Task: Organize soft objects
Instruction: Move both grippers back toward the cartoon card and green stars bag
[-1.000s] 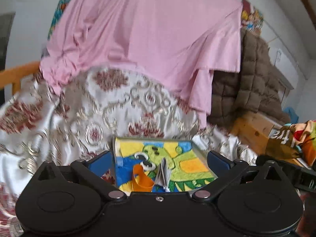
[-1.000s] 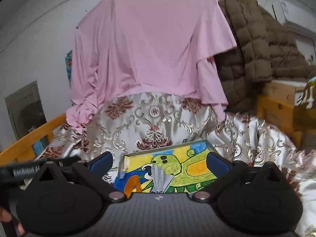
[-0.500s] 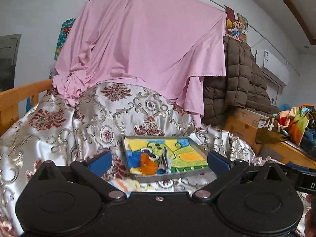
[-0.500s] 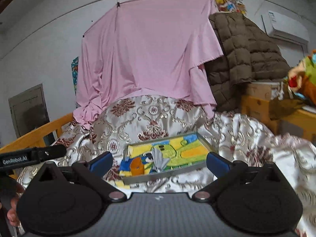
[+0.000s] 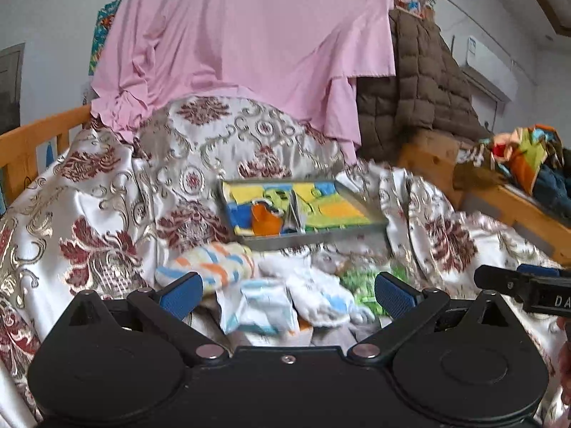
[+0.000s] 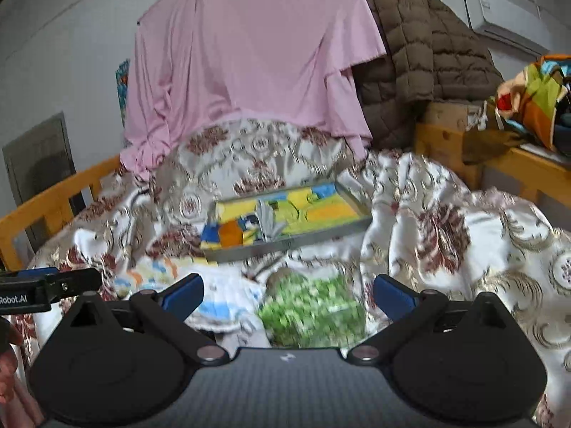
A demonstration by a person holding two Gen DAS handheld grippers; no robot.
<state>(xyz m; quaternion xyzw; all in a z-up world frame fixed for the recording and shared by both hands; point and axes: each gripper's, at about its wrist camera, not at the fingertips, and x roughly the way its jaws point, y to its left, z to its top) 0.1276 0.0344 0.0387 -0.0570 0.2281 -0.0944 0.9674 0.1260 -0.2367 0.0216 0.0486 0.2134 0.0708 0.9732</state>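
Our left tongs [image 5: 288, 291] and right tongs [image 6: 288, 291] both hang released, grasping nothing, over a heap of small soft cloths [image 5: 285, 296] on the floral satin bedspread [image 5: 107, 192], just before the grey picture-lined tray [image 5: 314, 239].

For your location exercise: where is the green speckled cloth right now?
In the right wrist view, the green speckled cloth lies low at centre on the floral bedspread, in front of the shallow metal tray.

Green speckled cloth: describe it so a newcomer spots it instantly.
Find the grey tray on the floral bedspread. Just in front lies a heap of small cloths; the green speckled cloth is at its right end, the only green piece beside white, blue-striped ones.
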